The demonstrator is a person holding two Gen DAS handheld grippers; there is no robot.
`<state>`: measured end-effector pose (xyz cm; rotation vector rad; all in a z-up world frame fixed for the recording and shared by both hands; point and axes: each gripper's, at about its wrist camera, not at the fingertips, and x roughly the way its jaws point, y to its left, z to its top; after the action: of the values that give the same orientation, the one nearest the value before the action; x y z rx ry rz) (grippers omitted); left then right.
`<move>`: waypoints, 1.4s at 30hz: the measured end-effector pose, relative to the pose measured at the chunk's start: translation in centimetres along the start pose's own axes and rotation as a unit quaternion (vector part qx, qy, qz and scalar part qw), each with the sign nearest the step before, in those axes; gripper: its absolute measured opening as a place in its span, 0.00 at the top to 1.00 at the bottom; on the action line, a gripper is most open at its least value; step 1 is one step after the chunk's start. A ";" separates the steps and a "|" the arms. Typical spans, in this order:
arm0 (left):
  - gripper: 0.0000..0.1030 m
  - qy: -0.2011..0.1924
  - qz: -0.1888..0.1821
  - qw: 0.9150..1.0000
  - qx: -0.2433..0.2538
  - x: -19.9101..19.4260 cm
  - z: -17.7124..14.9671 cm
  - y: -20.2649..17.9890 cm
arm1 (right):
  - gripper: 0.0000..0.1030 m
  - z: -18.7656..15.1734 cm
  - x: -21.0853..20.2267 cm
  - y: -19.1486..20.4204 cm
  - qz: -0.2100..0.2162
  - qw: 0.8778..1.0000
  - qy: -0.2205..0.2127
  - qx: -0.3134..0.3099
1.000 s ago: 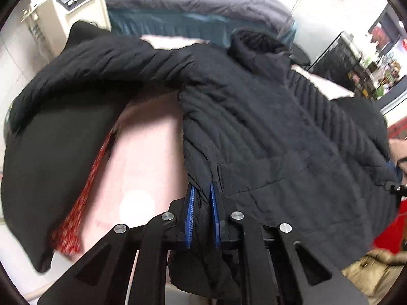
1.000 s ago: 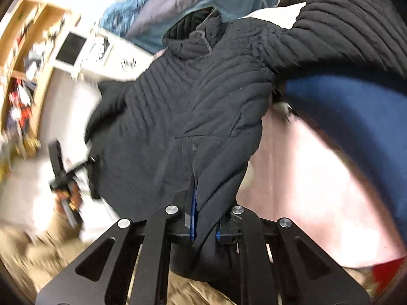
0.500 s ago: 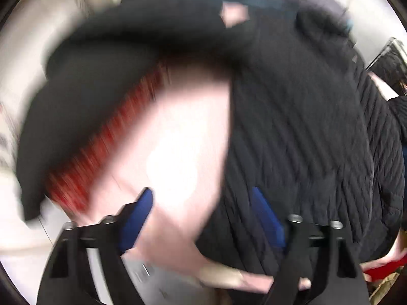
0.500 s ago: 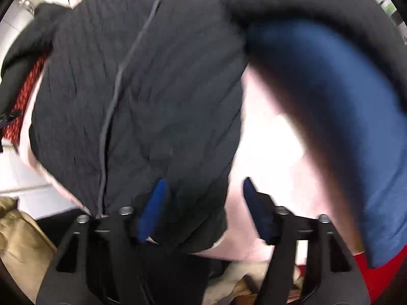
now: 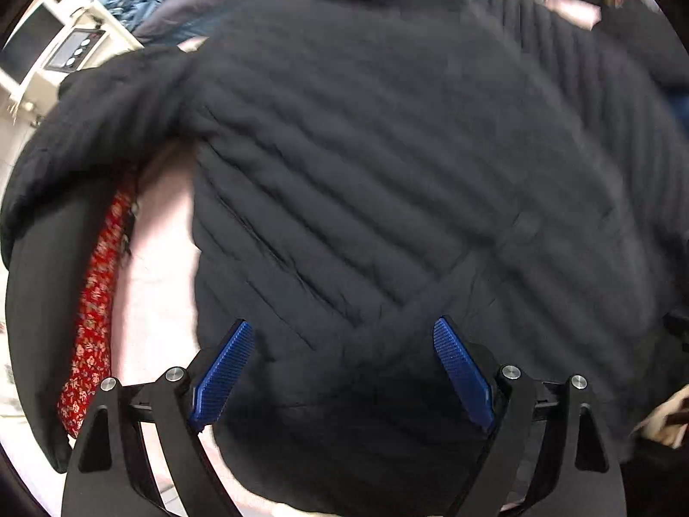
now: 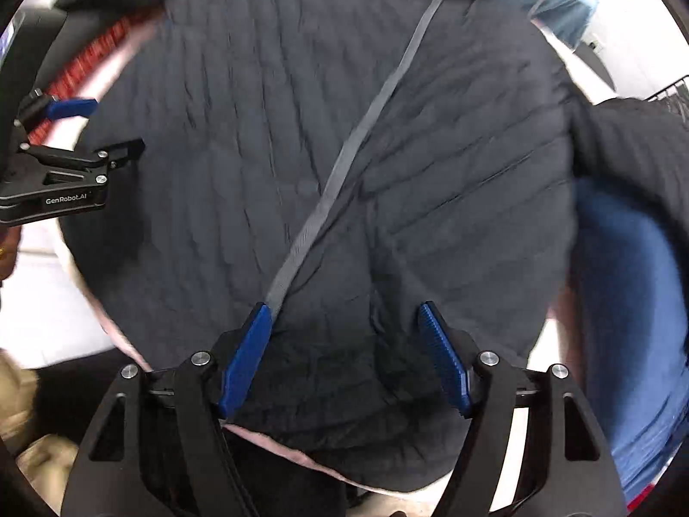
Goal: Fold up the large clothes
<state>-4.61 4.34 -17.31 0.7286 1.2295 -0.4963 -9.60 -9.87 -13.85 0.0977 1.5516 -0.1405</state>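
Note:
A black quilted jacket [image 5: 387, 172] lies spread on a pink surface [image 5: 159, 280], front up, with its grey zipper [image 6: 344, 151] running down the middle. One sleeve [image 5: 107, 99] stretches to the left, the other sleeve [image 6: 637, 142] to the right. My left gripper [image 5: 341, 324] hangs close above the lower left part of the jacket. Its jaws are opening, the blue pads [image 5: 224, 370] stand wide apart, and none of them presses on the cloth. My right gripper [image 6: 342, 306] is open just above the hem beside the zipper's lower end. The left gripper [image 6: 112, 125] also shows in the right wrist view.
A red flowered cloth [image 5: 94, 293] and a black garment [image 5: 38, 301] lie left of the jacket. A blue garment [image 6: 624, 301] lies at its right. A white cabinet with a control panel [image 5: 73, 47] and grey-blue bedding [image 5: 215, 0] stand behind.
Both grippers were shut on the jacket's lower edge a second ago. They have let it go, opened wide and dropped closer over the jacket, which now lies flat.

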 end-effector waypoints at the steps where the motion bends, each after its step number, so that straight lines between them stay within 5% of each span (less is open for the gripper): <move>1: 0.15 0.014 0.007 1.000 0.009 0.8 -0.5 -0.1 | 0.31 0.2 1.3 0.2 -0.019 1.000 0.013 -0.006; 3: 0.06 0.013 0.015 1.000 0.003 1.8 -0.6 -0.1 | 0.25 0.5 3.7 -0.1 -0.031 0.999 0.043 0.004; 10: 0.04 0.050 -0.033 0.998 -0.025 4.3 -0.1 1.4 | 0.05 2.9 5.9 -1.4 -0.043 0.994 0.092 0.044; 15: 0.04 0.067 -0.044 0.996 -0.030 5.2 0.3 2.4 | 0.05 4.4 6.3 -3.3 -0.003 0.994 0.097 0.059; 25: 0.04 0.097 -0.046 0.994 -0.026 8.6 3.8 2.8 | 0.05 2.0 4.1 -5.6 -0.014 0.992 0.100 0.080; 31: 0.05 0.111 -0.034 0.992 -0.044 7.4 4.5 2.9 | 0.09 1.4 -0.2 -6.7 -0.010 0.994 0.010 0.106; 36: 0.06 0.070 0.005 0.994 -0.085 4.4 4.8 3.8 | 0.09 -0.3 -8.4 -15.6 0.018 0.966 -0.120 0.227; 42: 0.06 0.048 0.019 0.992 -0.117 1.9 6.6 4.4 | 0.09 -4.8 -13.0 -27.4 0.034 0.896 -0.203 0.393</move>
<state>3.28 2.58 -17.06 0.5788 1.3359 -0.2819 -18.72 -35.85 -0.27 0.7170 0.9917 -0.6888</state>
